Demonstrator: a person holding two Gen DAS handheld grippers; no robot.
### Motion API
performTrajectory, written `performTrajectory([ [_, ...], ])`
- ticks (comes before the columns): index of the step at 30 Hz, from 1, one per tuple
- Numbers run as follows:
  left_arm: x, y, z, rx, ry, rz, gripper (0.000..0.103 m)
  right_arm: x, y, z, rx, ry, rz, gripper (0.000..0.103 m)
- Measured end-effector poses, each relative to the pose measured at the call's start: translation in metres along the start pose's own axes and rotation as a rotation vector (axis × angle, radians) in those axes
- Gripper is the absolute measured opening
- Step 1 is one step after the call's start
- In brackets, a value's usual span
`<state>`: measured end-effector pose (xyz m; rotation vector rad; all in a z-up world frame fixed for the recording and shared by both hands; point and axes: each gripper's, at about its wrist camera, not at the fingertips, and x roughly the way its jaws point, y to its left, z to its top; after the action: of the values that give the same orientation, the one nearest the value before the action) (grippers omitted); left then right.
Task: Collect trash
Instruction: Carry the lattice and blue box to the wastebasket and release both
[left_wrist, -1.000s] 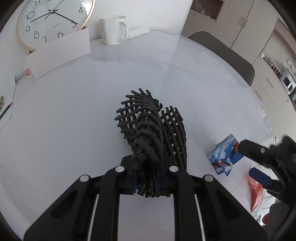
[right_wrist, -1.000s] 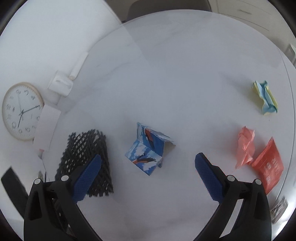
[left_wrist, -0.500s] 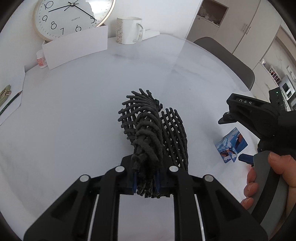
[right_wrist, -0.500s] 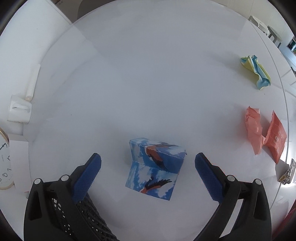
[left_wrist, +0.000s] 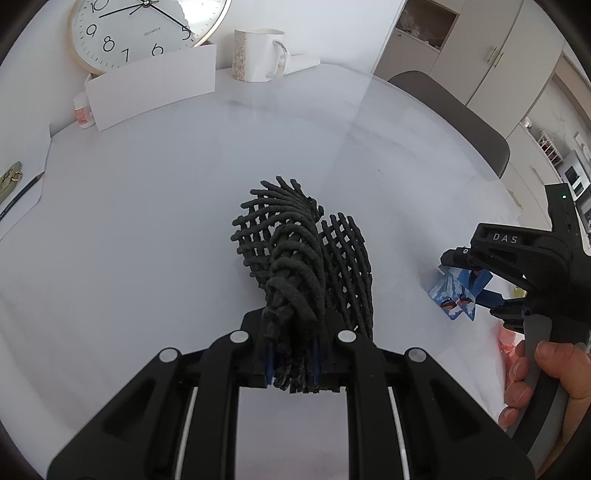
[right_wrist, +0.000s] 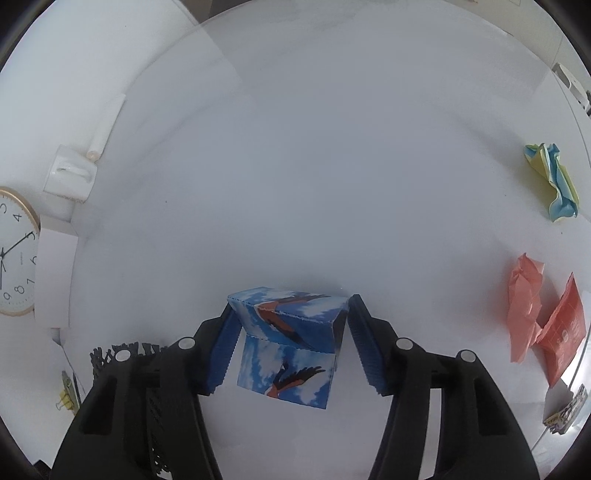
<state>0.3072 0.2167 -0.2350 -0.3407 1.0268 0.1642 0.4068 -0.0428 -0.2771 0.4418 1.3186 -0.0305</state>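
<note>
While both grippers hang over the white table (left_wrist: 147, 229), this is what each view gives.

Left wrist view, left gripper (left_wrist: 291, 363): jaws pinched tight on the gathered edge of a black net bag (left_wrist: 306, 254), which fans out toward 12 o'clock onto the table.
Left wrist view, clock (left_wrist: 147, 29): at 11 o'clock, leaning behind a white card (left_wrist: 151, 86).
Left wrist view, mug (left_wrist: 258, 53): at 12 o'clock, just beside the card.
Left wrist view, right gripper (left_wrist: 476, 286): at 3 o'clock, held by a hand (left_wrist: 546, 376), its tips down at the blue paper box (left_wrist: 452, 295).

Right wrist view, right gripper (right_wrist: 288, 345): jaws about half open and closing, the blue paper box (right_wrist: 291, 343) between them at 6 o'clock; whether the pads already press it I cannot tell.
Right wrist view, pink paper (right_wrist: 524, 310): crumpled at 3 o'clock, touching a red wrapper (right_wrist: 565, 328).
Right wrist view, yellow-and-blue paper (right_wrist: 554, 181): crumpled at 2 o'clock, well apart from the box.
Right wrist view, net bag (right_wrist: 125, 350): a black edge showing at 8 o'clock.
</note>
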Motion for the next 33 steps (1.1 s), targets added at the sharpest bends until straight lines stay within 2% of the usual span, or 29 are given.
performTrajectory([
  [6,-0.008,-0.003,-0.01,0.001,0.003,-0.012,0.014,-0.004,-0.015,-0.01,-0.121,-0.001,0.044,0.058],
  [10,-0.018,-0.012,-0.022,0.046,-0.005,-0.021,0.014,-0.024,-0.006,-0.026,-0.247,-0.034,0.105,0.058],
  [13,-0.027,-0.022,-0.033,0.085,-0.018,-0.013,0.014,-0.046,-0.021,-0.039,-0.312,-0.062,0.129,0.058],
  [18,-0.057,-0.044,-0.055,0.133,-0.041,-0.056,0.014,-0.098,-0.046,-0.06,-0.401,-0.124,0.164,0.058],
  [21,-0.08,-0.066,-0.072,0.186,-0.061,-0.093,0.014,-0.14,-0.042,-0.079,-0.468,-0.17,0.161,0.058],
  [27,-0.125,-0.12,-0.119,0.254,-0.04,-0.235,0.014,-0.219,-0.109,-0.127,-0.549,-0.246,0.132,0.058],
  [33,-0.168,-0.189,-0.17,0.374,-0.014,-0.309,0.014,-0.284,-0.194,-0.174,-0.565,-0.328,0.064,0.058],
])
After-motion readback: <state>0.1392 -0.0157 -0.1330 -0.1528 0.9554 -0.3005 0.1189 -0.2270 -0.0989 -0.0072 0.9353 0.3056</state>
